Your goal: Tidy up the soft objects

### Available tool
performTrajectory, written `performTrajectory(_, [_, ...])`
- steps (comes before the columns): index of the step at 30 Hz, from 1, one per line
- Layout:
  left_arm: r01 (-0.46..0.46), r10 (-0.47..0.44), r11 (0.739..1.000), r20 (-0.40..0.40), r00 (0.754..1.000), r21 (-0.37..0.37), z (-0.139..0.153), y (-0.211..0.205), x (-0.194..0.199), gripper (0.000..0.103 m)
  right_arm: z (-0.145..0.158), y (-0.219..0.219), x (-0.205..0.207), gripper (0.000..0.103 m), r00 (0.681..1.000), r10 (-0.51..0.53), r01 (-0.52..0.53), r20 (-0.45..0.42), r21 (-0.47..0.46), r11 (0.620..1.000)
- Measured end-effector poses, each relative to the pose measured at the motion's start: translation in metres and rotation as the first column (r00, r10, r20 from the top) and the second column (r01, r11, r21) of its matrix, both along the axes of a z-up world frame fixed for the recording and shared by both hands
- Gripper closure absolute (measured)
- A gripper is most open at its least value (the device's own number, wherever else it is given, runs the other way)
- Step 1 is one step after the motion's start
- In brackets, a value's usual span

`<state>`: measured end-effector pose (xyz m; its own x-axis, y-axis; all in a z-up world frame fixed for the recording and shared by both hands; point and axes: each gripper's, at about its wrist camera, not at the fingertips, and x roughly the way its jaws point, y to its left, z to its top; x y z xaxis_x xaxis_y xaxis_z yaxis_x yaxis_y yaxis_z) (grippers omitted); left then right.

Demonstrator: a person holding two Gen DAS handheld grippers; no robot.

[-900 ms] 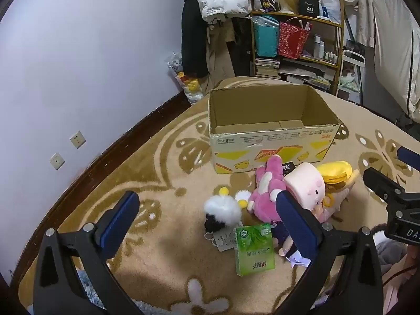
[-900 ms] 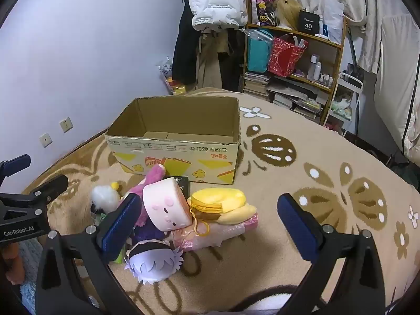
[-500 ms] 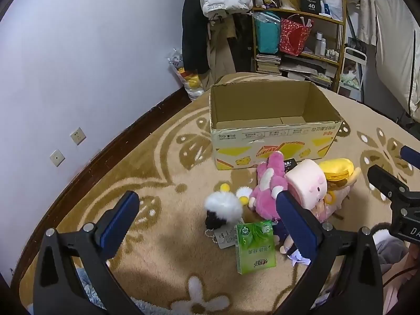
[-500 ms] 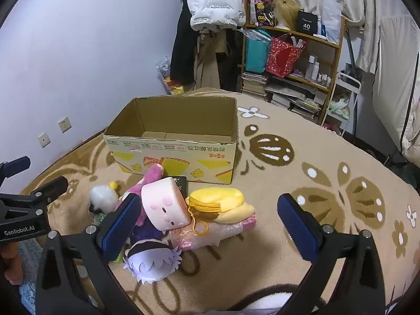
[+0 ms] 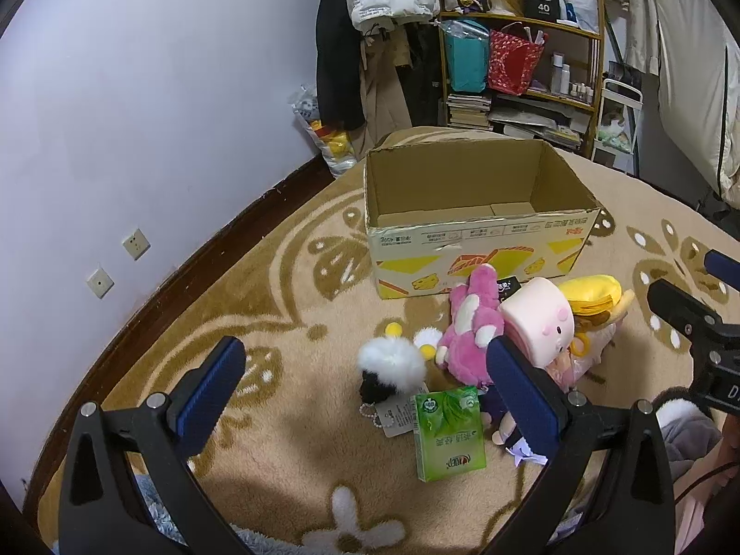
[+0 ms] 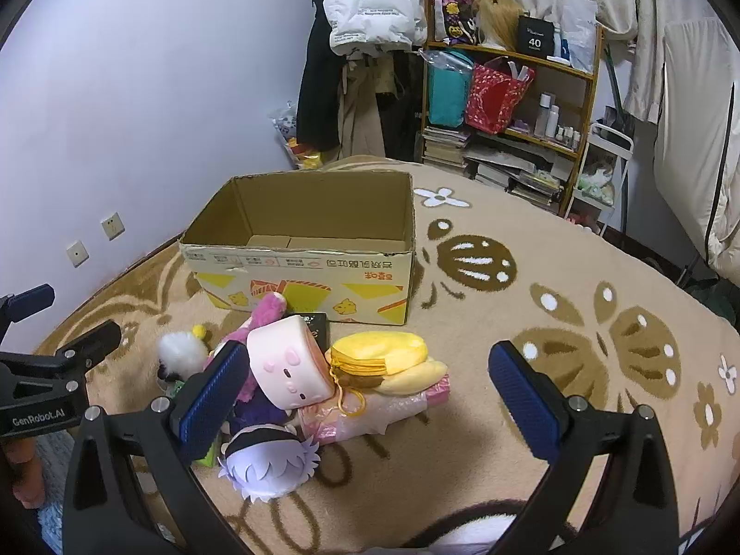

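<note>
Two tongs, both spread wide and holding nothing, tilted down over the rug [image 6: 578, 286]: left tongs [image 5: 365, 393], right tongs [image 6: 365, 397].

Just ahead of both, a heap of soft toys on the rug. Nearest the right tongs: purple-haired doll [image 6: 270, 460], lying just beside the left finger, below the gap. Nearest the left tongs: green pack [image 5: 448, 432] inside the gap, white-and-black fluff ball [image 5: 391, 365] just beyond it.

Further in: pink block plush [image 6: 289, 367], squarish, face toward the camera, leaning on the yellow plush [image 6: 384, 358]; that one long and flat, axis running left to right across the right tongs' view, resting on a pink wrapped toy [image 6: 384, 409]. Pink bear [image 5: 469, 328] stretched toward the box.

Beyond the heap, touching it or nearly: open cardboard box [image 6: 305, 273], nothing visible inside. Probably right tongs better placed for block and yellow plush, left for fluff ball and bear.
</note>
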<state>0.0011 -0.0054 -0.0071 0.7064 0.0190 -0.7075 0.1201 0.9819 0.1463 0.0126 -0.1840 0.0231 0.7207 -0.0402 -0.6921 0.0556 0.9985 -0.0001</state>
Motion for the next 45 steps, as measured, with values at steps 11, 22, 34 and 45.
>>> performTrajectory(11, [0.0,0.0,1.0,-0.008,1.0,0.006,-0.0024,-0.0015,0.0008,0.0,-0.0011,-0.0014,0.0014,0.0,1.0,-0.005,0.005,-0.008,0.001,1.0])
performTrajectory(22, [0.001,-0.001,1.0,-0.016,1.0,0.007,-0.004,-0.0016,0.0013,0.0,-0.0013,-0.0074,0.0012,0.0,1.0,-0.02,0.021,-0.005,0.018,1.0])
performTrajectory(34, [-0.002,0.003,1.0,-0.019,1.0,0.01,-0.0052,-0.0027,0.0008,0.0,-0.0023,-0.0046,0.0014,0.0,1.0,-0.015,0.015,-0.009,0.011,1.0])
performTrajectory(45, [0.008,-0.007,1.0,-0.031,0.999,0.01,-0.0051,-0.0018,0.002,0.0,-0.0029,-0.0044,0.0014,0.0,1.0,-0.014,0.014,-0.008,0.011,1.0])
